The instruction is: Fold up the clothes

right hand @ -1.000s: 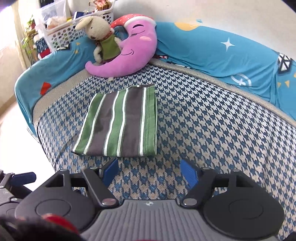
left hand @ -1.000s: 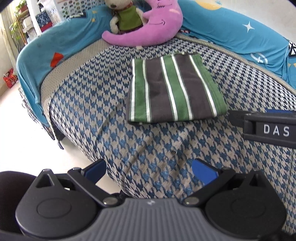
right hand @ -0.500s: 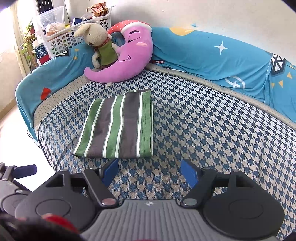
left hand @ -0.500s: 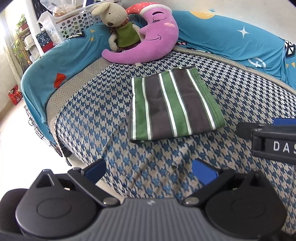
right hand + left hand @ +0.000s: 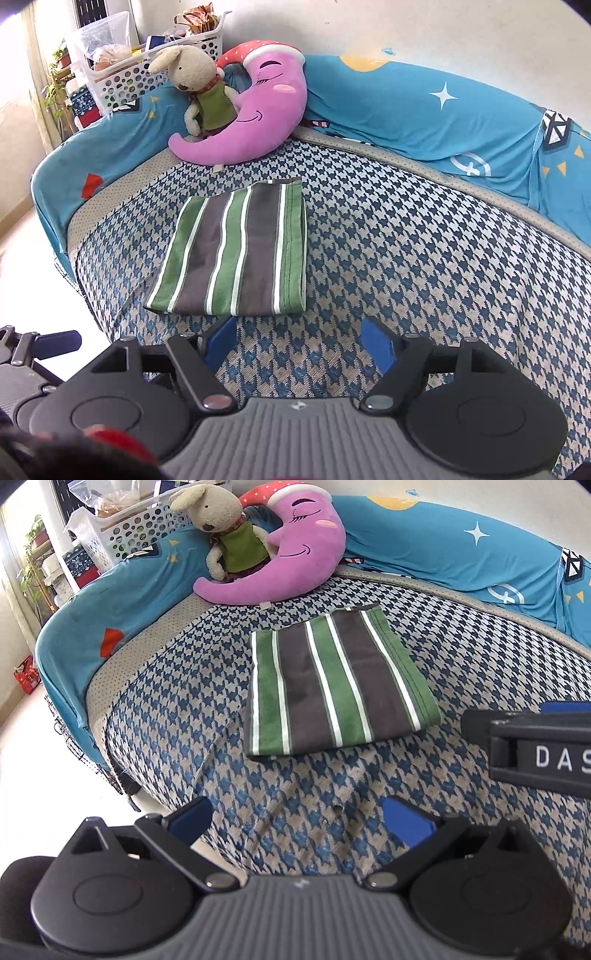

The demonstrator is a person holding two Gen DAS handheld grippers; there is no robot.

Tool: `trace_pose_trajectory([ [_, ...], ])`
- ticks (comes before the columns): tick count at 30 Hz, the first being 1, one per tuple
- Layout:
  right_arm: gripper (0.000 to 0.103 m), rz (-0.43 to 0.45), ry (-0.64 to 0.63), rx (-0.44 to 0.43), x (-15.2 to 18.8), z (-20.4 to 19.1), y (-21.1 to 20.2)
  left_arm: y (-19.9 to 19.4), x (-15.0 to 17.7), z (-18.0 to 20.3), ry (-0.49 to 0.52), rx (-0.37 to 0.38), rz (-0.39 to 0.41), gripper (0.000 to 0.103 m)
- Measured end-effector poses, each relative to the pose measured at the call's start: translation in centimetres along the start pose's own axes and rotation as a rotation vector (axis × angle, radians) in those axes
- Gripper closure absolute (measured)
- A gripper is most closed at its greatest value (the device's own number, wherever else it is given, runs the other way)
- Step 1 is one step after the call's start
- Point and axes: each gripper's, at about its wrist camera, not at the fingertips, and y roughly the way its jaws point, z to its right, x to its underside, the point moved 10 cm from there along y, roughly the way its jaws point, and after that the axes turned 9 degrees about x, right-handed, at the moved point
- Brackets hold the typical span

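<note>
A green, grey and white striped cloth (image 5: 338,681) lies folded into a flat rectangle on the houndstooth bed cover (image 5: 480,664). The same folded cloth (image 5: 240,251) shows in the right wrist view, left of centre. My left gripper (image 5: 299,821) hovers over the cover near the bed's front edge, short of the cloth, open with nothing between its blue fingers. My right gripper (image 5: 299,341) also hangs open and empty, just in front of the cloth's near edge. The right gripper's black body (image 5: 532,746) juts in from the right edge of the left wrist view.
A pink moon cushion (image 5: 291,554) and a plush rabbit (image 5: 225,528) lean on the blue padded rail (image 5: 461,554) at the back. White baskets (image 5: 147,70) and plants stand beyond the rail at left. The bed's left edge (image 5: 114,738) drops to a pale floor.
Both views have tilted up and drawn back a little, so the cloth sits lower in frame and more of the wall and baskets shows. The cloth has not moved. Both grippers stayed open.
</note>
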Motion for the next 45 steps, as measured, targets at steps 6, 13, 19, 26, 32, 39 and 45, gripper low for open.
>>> trace_pose_trajectory([
  [6, 0.028, 0.0, 0.002, 0.0, 0.11, 0.08, 0.03, 0.03, -0.04, 0.02, -0.004, 0.001, -0.002, 0.0],
  [13, 0.028, 0.002, -0.004, 0.0, 0.09, -0.17, 0.0, 0.05, -0.07, -0.06, -0.01, -0.003, -0.005, 0.0],
  [19, 0.028, 0.004, -0.002, 0.0, 0.11, -0.26, -0.09, -0.02, 0.0, 0.09, -0.008, -0.006, -0.004, 0.0],
  [26, 0.028, 0.003, -0.004, 0.001, 0.13, -0.37, -0.12, -0.06, -0.02, 0.14, -0.005, -0.005, -0.003, 0.0],
  [32, 0.028, 0.003, -0.004, 0.0, 0.08, -0.44, -0.14, -0.13, 0.0, 0.09, -0.006, -0.01, -0.001, 0.0],
  [39, 0.028, 0.004, -0.006, -0.001, 0.19, -0.45, -0.11, -0.22, -0.06, 0.03, -0.007, -0.014, 0.002, 0.0],
  [45, 0.028, 0.004, -0.01, -0.001, 0.28, -0.55, -0.09, -0.26, -0.13, -0.06, -0.007, -0.015, 0.003, 0.0],
])
